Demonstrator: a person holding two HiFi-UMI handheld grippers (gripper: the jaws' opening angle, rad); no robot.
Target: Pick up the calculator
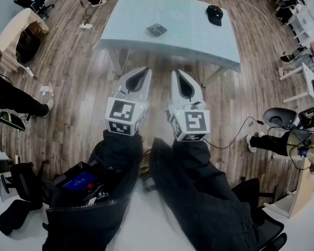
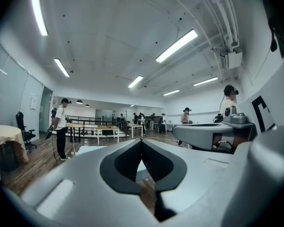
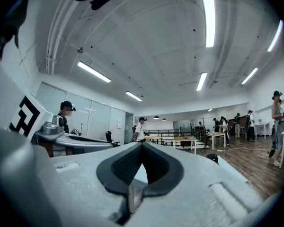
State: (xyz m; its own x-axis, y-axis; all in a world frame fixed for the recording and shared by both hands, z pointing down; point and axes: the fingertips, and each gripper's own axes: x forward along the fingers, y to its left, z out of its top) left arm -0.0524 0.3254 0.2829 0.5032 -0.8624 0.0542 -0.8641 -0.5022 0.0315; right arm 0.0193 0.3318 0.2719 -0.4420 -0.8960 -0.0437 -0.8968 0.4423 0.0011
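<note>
The calculator, a small dark slab, lies flat on the pale blue table, near its middle. My left gripper and right gripper are held level side by side over the wooden floor, short of the table's near edge. Both are shut with nothing between the jaws. In the left gripper view the left gripper has its tips meeting, with a slice of the table visible through the gap below. The right gripper also has its tips together in the right gripper view. Neither gripper view shows the calculator.
A black cap lies on the table's far right part and shows as the cap past my right jaws. A power strip and cables lie on the floor left of the table. A seated person is at the left, and a chair at the right.
</note>
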